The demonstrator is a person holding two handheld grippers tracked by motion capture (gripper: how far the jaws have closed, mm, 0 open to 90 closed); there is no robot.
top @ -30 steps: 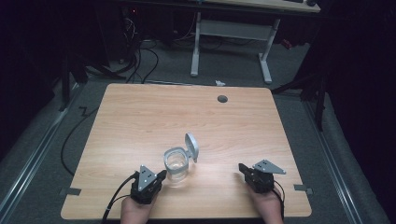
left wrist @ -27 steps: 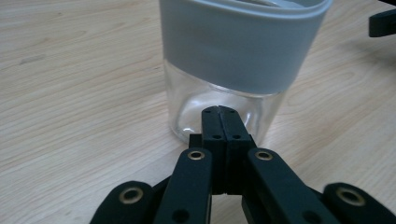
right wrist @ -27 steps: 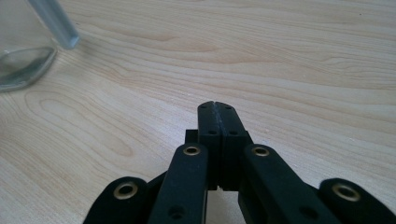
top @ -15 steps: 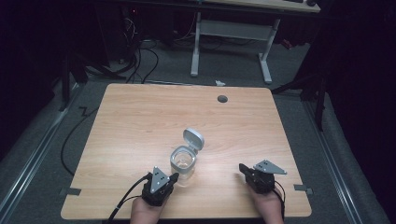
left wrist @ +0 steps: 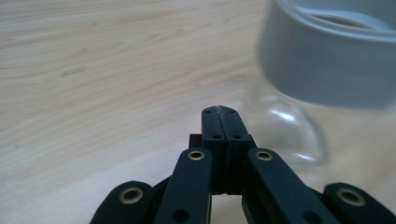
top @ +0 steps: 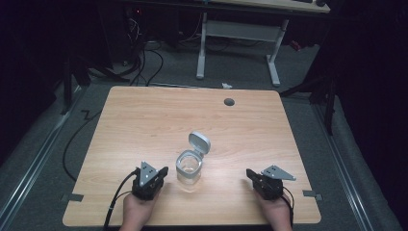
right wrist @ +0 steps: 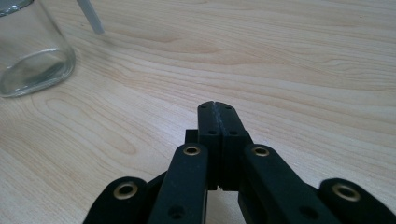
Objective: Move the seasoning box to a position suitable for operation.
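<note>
Both grippers rest pressed together, holding nothing: left gripper [top: 162,172] just left of the glass jar [top: 188,168], right gripper [top: 250,173] well apart.

Clear glass jar [top: 188,169], grey collar at mouth, standing upright on tabletop [top: 144,125], near front edge at 6 o'clock. Hinged grey lid [top: 199,143] flipped open, tilted toward 1 o'clock.

We see a clear glass jar [top: 188,169] with grey collar and grey flip lid [top: 199,143], black grippers, a light wood-grain table [top: 144,120], dark grey floor [top: 43,159].
</note>
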